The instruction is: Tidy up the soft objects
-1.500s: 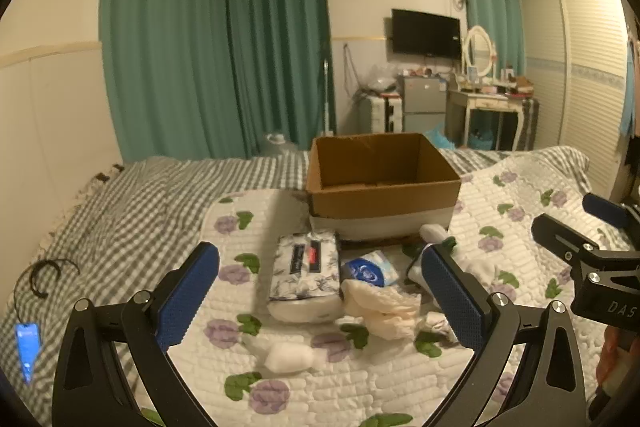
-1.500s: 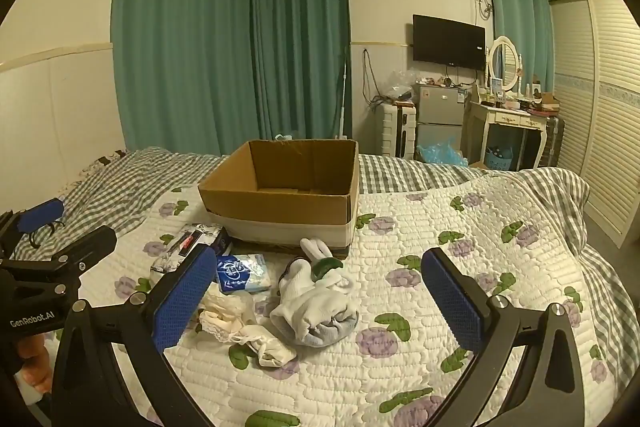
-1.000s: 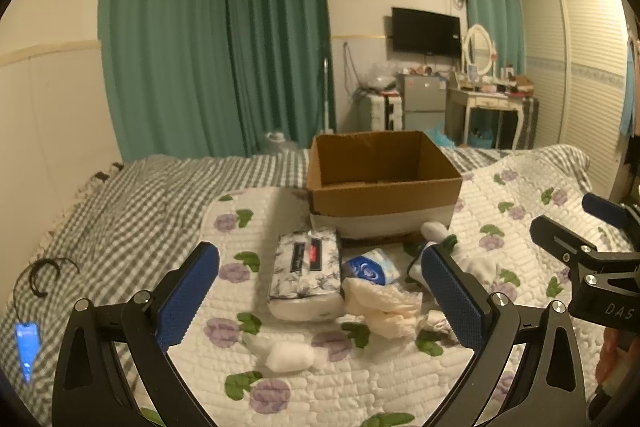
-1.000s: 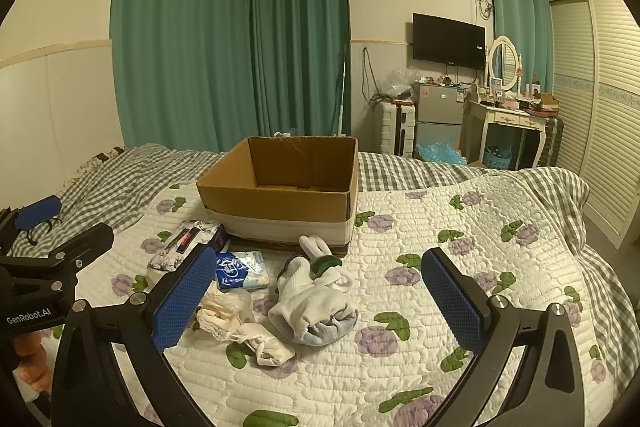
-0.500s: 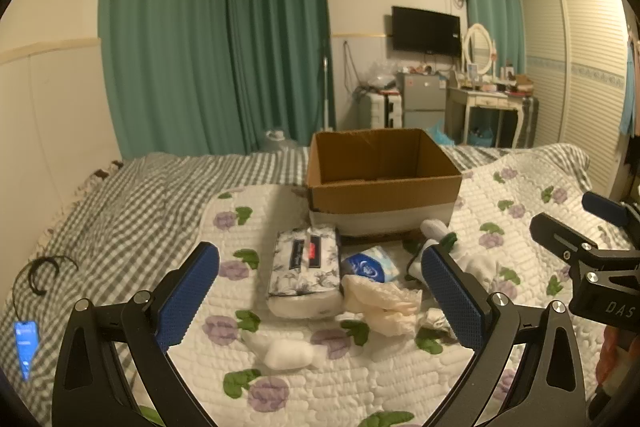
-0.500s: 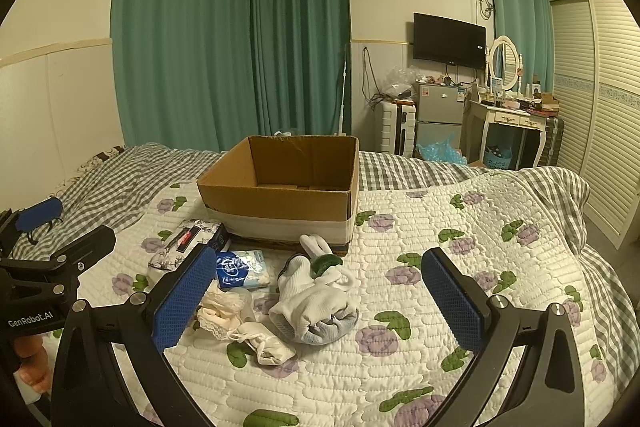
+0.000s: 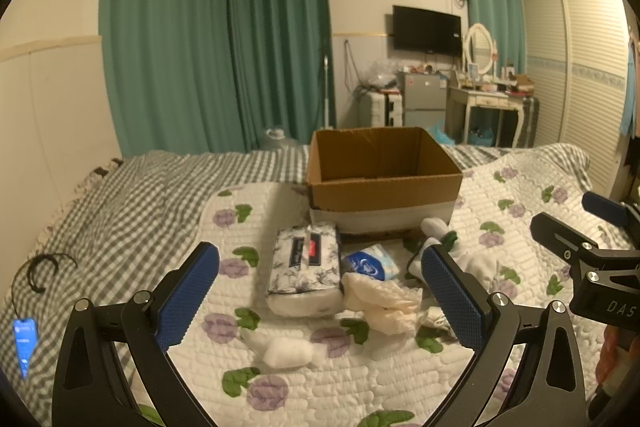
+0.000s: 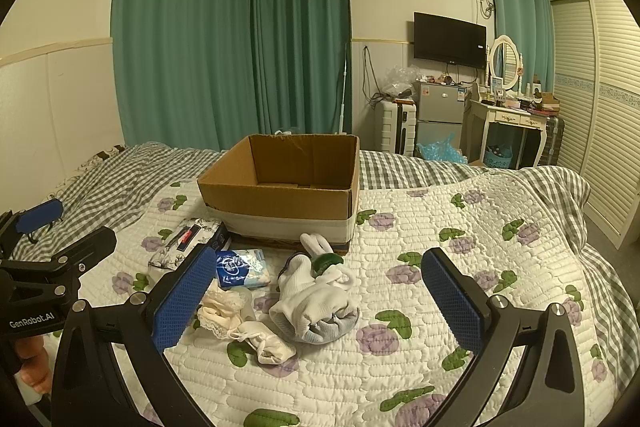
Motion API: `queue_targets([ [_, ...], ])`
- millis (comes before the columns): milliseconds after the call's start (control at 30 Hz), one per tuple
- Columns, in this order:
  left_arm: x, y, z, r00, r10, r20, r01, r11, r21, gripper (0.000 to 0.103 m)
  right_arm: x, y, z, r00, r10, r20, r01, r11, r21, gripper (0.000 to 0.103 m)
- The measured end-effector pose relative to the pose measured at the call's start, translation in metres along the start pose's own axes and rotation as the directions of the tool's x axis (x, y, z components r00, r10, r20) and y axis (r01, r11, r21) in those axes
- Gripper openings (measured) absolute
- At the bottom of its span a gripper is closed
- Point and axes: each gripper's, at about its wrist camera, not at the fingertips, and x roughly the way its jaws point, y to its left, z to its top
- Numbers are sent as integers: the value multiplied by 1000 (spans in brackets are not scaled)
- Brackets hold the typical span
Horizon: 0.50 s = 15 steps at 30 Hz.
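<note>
An open cardboard box (image 7: pixel 384 183) (image 8: pixel 280 193) sits on the quilted bed. In front of it lie a flowered tissue pack (image 7: pixel 304 267) (image 8: pixel 182 243), a blue tissue packet (image 7: pixel 368 265) (image 8: pixel 240 269), a cream lace cloth (image 7: pixel 384 301) (image 8: pixel 224 309), a white rolled cloth (image 7: pixel 286 353), and white-grey clothes with a bunny toy (image 8: pixel 316 303) (image 7: pixel 436 231). My left gripper (image 7: pixel 320 291) is open and empty above the tissue pack. My right gripper (image 8: pixel 316 291) is open and empty above the white clothes.
The floral quilt (image 8: pixel 460 267) covers a grey checked sheet (image 7: pixel 120 203). A phone (image 7: pixel 25 339) and a black cable (image 7: pixel 40 267) lie at the bed's left edge. Green curtains, a TV, a small fridge and a dressing table stand beyond the bed.
Both grippers stay open and almost still; the views shift only slightly. Nothing on the bed has moved.
</note>
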Motion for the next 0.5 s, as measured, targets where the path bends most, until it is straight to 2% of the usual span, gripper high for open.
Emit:
queue_targets([
  [500, 0, -2, -7, 1000, -8, -5, 8, 1000, -1, 103, 0, 1, -1, 1000, 1, -2, -1, 1000, 0, 103],
])
